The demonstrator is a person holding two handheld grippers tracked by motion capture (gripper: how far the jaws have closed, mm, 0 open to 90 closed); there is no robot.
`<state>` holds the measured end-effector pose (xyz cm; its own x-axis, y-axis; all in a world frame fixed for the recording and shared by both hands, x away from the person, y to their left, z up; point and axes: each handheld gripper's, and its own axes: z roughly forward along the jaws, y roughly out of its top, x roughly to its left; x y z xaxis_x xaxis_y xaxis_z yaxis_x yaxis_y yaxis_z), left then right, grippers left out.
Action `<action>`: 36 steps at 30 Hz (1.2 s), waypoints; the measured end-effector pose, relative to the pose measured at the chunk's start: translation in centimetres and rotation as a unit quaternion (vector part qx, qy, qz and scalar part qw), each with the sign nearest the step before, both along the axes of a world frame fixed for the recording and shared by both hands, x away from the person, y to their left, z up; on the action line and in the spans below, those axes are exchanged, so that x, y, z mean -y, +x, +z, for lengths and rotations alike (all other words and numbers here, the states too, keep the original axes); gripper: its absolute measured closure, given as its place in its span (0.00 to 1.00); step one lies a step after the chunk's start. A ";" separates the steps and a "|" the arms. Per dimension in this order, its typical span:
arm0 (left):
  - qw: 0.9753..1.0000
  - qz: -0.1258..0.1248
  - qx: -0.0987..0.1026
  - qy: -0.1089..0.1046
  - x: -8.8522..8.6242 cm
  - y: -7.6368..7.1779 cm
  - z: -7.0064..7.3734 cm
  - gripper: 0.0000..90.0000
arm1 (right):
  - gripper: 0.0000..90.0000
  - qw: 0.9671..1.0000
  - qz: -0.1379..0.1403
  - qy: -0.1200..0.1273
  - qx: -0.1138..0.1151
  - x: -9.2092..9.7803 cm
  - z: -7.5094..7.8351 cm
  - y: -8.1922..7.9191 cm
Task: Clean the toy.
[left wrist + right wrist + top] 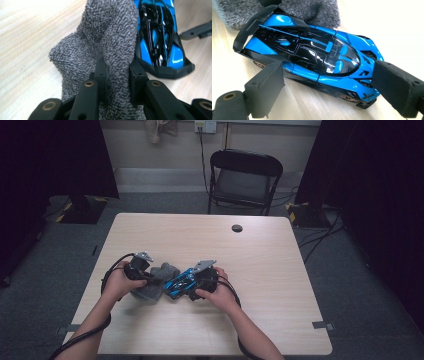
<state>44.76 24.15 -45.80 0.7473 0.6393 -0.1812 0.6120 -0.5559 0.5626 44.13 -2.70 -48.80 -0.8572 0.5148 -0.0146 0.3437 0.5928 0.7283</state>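
Unlettered blue toy car (312,62) beside cloth (105,42)

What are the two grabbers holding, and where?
The left hand-held gripper pinches a bunched fold of the grey cloth. The right hand-held gripper has open jaws on either side of the blue toy car, not clearly gripping it.

Your left gripper (117,72) has its two black jaws pinched on a raised fold of the grey terry cloth (100,42), which lies bunched on the pale wooden table (30,30) and touches the side of the blue and black toy car (160,37) beside it.
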 end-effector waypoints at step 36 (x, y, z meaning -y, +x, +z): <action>0.998 0.042 0.037 -0.035 3.7 6.3 1.4 0.80 | 0.12 1.000 0.006 -0.007 0.002 0.0 0.0 0.0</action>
<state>51.06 20.42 -44.44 0.7039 0.6885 -0.1747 0.6109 -0.4612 0.6435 44.09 -2.72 -48.79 -0.8631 0.5045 -0.0254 0.3336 0.6070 0.7213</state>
